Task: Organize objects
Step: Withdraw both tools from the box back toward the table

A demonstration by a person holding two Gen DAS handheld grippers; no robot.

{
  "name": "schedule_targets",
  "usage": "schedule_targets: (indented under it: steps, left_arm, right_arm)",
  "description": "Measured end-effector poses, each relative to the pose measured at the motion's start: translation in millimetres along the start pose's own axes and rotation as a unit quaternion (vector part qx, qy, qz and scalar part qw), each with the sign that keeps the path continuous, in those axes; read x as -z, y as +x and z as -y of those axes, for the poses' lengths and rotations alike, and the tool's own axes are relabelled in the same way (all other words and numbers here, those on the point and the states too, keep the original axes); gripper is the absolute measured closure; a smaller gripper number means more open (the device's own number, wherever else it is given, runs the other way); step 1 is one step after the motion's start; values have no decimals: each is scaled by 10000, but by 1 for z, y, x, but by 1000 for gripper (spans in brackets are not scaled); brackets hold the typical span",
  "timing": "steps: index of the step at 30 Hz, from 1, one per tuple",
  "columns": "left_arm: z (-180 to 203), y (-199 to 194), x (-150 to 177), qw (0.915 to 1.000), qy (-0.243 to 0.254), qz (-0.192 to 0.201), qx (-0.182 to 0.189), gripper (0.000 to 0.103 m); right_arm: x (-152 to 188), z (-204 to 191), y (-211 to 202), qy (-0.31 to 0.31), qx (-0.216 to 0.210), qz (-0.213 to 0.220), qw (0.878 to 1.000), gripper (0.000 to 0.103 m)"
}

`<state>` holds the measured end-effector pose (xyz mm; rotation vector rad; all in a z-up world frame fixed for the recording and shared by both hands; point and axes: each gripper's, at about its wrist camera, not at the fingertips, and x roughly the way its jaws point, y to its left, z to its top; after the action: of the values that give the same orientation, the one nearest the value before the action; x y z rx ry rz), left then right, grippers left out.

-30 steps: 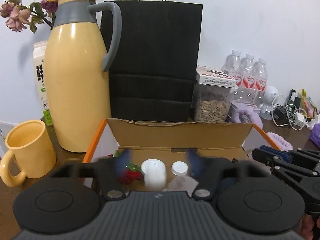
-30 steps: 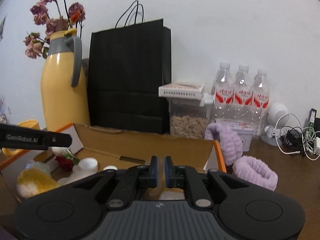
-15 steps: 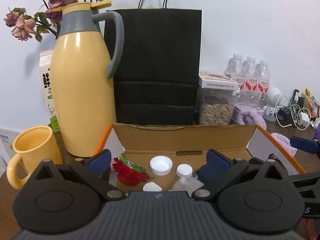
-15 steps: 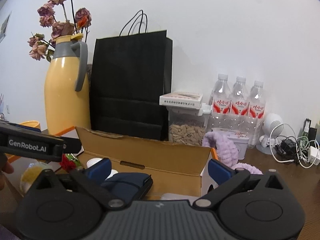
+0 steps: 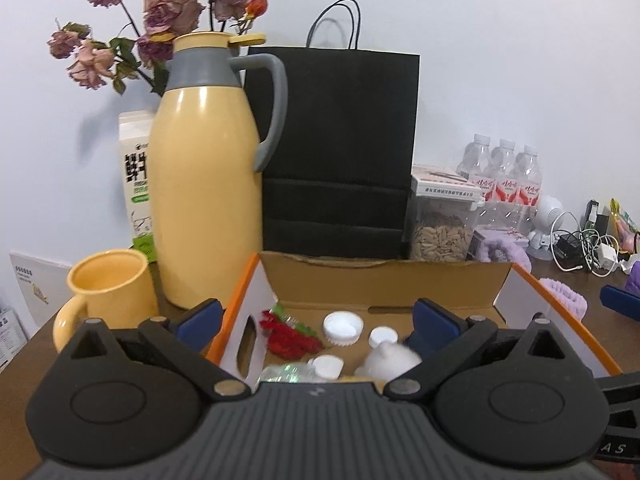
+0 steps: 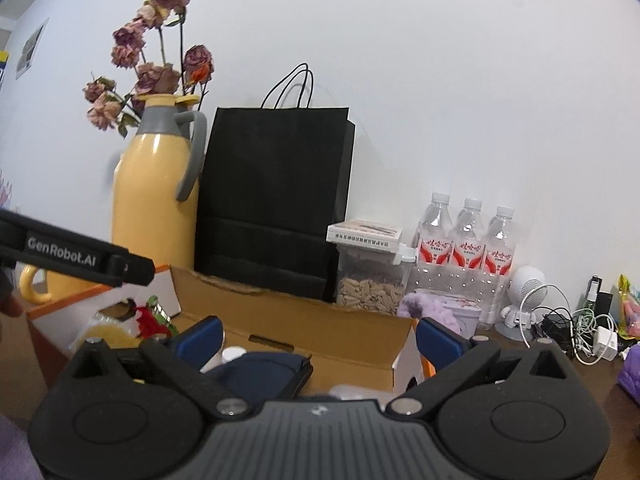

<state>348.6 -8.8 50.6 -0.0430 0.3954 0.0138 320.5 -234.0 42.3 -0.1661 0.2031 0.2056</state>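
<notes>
An open cardboard box point(image 5: 384, 280) with orange edges sits in front of me. In it lie a red flower point(image 5: 290, 338), white caps point(image 5: 343, 328), a white fluffy ball point(image 5: 390, 360) and a clear wrapper point(image 5: 284, 374). My left gripper point(image 5: 316, 320) is open and empty above the box. My right gripper point(image 6: 318, 340) is open and empty above the box point(image 6: 300, 320); a dark blue pouch point(image 6: 260, 372) lies in the box just below it. The left gripper's arm point(image 6: 80, 260) shows at the left of the right wrist view.
Behind the box stand a yellow thermos point(image 5: 208, 200), a black paper bag point(image 5: 340, 152), a seed jar point(image 5: 442, 224) and water bottles point(image 5: 504, 188). A yellow mug point(image 5: 108, 292) and a milk carton point(image 5: 138, 184) are at left. Purple scrunchies point(image 5: 564, 296) and cables point(image 5: 580, 248) lie at right.
Both grippers opened from shut and pulled back and up from the box. The dark blue pouch left the right gripper and now lies in the box.
</notes>
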Motion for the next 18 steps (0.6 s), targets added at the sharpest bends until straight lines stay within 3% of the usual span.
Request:
schedule_targets:
  steps: [7,18]
  left_arm:
    - [-6,-21,19,9999,20,-77,-109,0]
    - [-15,-55,44,9998,91,-125,-124,0]
  right_arm:
    - [11,-8,-28,-58,63,-48,10000,0]
    - [26,-22,-63,-75,-184,-392,9990,0]
